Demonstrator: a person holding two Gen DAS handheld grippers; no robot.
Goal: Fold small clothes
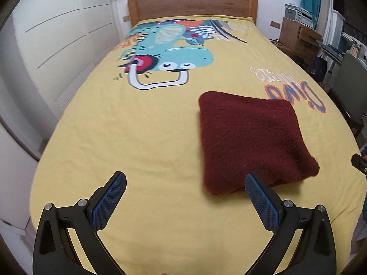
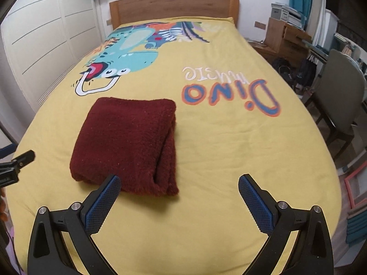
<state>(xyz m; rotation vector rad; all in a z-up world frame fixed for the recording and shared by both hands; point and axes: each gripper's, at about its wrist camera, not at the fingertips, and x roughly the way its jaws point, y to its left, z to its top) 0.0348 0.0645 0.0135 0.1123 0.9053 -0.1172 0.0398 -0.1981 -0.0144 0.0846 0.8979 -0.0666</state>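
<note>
Left wrist view showed the left gripper point(image 1: 185, 183) spread wide and holding nothing above a yellow bedsheet point(image 1: 142, 123), its blue pads point(image 1: 107, 202) at the bottom of the frame. A folded dark red fleece garment point(image 1: 250, 137) lay on the sheet at right of centre, its near edge just behind the right-hand pad. From the right wrist view, the right gripper point(image 2: 179, 186) was likewise wide open and empty, with the garment point(image 2: 128, 142) at left of centre beside its left-hand pad. A dinosaur print point(image 2: 123, 55) and wooden headboard point(image 2: 174, 6) filled the upper frame.
</note>
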